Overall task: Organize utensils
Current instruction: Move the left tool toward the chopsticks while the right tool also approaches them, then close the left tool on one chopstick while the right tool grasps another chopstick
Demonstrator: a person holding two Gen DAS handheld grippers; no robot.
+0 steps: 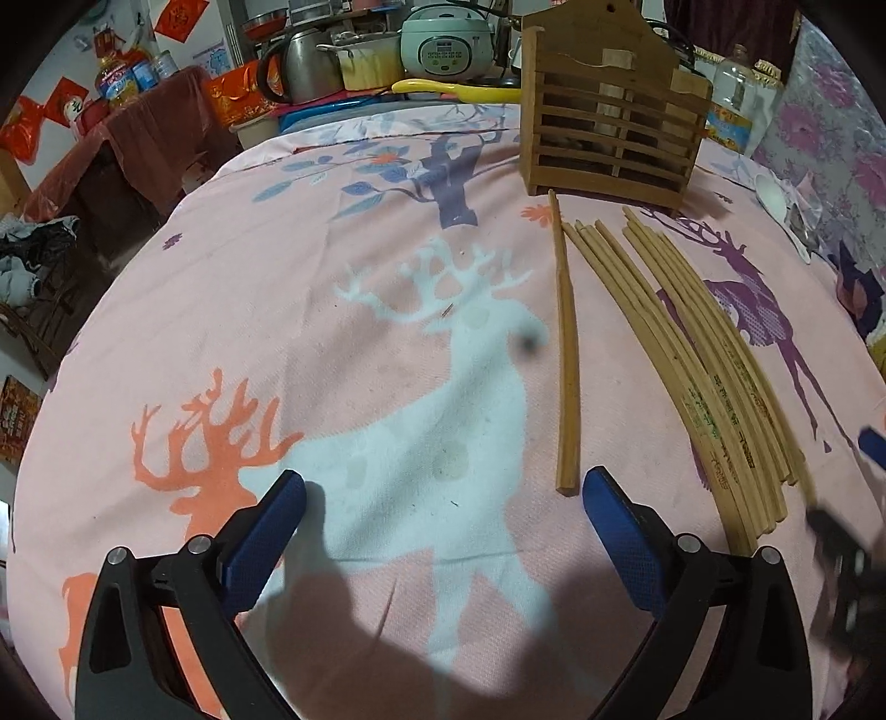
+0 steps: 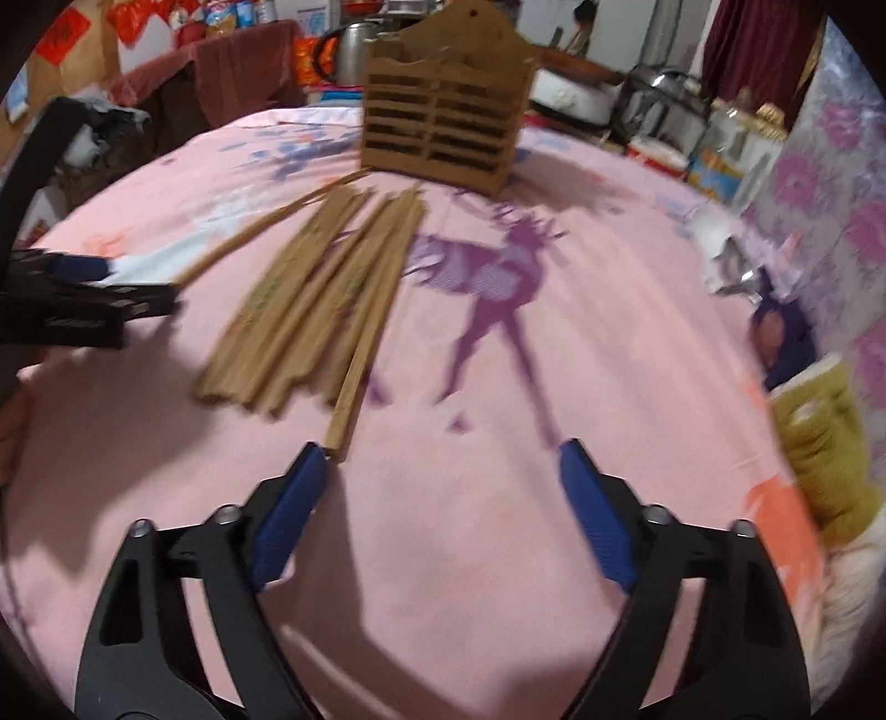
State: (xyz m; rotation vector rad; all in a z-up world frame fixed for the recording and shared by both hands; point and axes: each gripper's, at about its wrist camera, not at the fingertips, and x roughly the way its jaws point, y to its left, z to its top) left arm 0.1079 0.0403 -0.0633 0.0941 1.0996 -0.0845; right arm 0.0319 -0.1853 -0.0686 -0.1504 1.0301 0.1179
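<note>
Several wooden chopsticks point(image 1: 714, 354) lie side by side on the pink deer-print cloth point(image 1: 277, 310), with a single chopstick point(image 1: 566, 354) apart to their left. A slatted wooden utensil holder point(image 1: 609, 116) stands upright behind them. My left gripper point(image 1: 443, 493) is open and empty, its right fingertip near the single chopstick's near end. In the right wrist view the chopsticks point(image 2: 315, 299) lie ahead left and the holder point(image 2: 443, 111) stands beyond. My right gripper point(image 2: 437, 465) is open and empty, its left fingertip close to one chopstick's near end. The left gripper point(image 2: 83, 288) shows at the left edge.
A white spoon point(image 1: 775, 199) lies on the cloth right of the holder. A rice cooker point(image 1: 443, 41), kettle point(image 1: 302, 61), pots and oil bottles crowd the back. A floral wall point(image 2: 830, 183) stands at right; an olive cushion point(image 2: 825, 443) sits at the right edge.
</note>
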